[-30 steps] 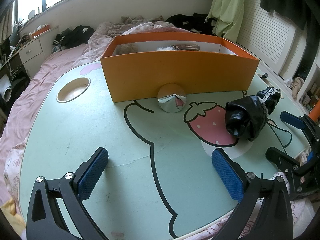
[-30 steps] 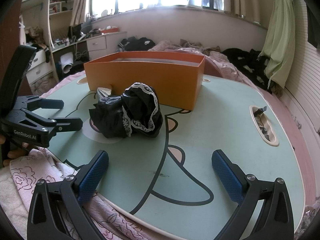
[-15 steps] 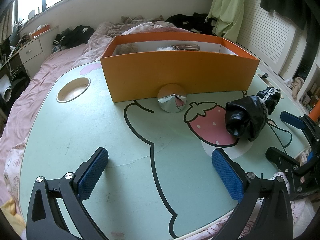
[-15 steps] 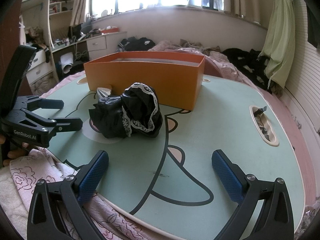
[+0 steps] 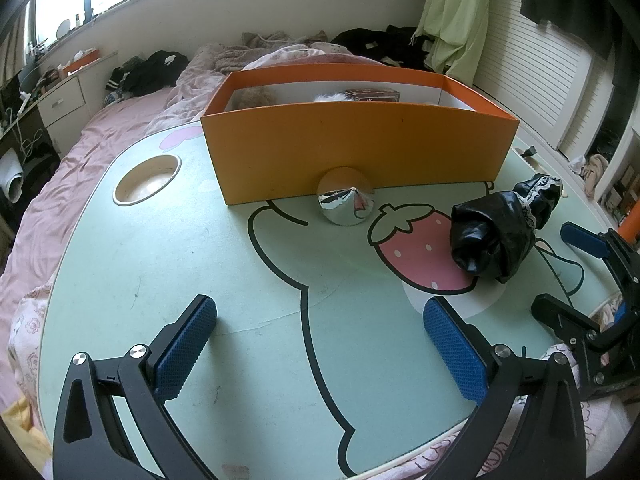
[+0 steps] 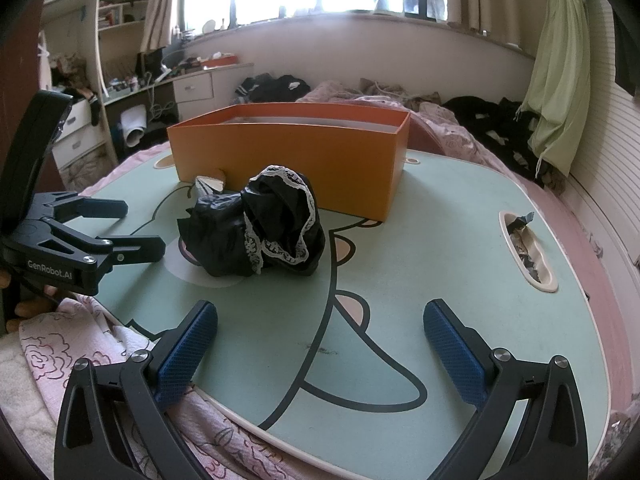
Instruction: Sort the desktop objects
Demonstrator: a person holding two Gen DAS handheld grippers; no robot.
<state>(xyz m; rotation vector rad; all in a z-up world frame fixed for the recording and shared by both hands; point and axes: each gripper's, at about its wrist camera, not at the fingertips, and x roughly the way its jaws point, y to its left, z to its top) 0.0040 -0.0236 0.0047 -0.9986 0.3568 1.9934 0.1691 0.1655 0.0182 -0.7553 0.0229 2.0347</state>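
An orange box [image 5: 360,152] stands at the back of the green cartoon table [image 5: 200,264] and holds a few items. A shiny silver cone [image 5: 345,202] leans against its front wall. A black lace-trimmed bundle [image 5: 500,228] lies right of the strawberry print; it also shows in the right wrist view [image 6: 260,228], in front of the box [image 6: 296,164]. My left gripper [image 5: 320,344] is open and empty over the near table. My right gripper [image 6: 320,348] is open and empty at the table's near edge, right of the bundle.
A round cup recess [image 5: 146,180] sits at the table's left. An oblong recess [image 6: 528,252] with scraps lies at the right. Pink bedding [image 6: 100,344] surrounds the table. A dresser [image 6: 196,88] and clothes lie beyond.
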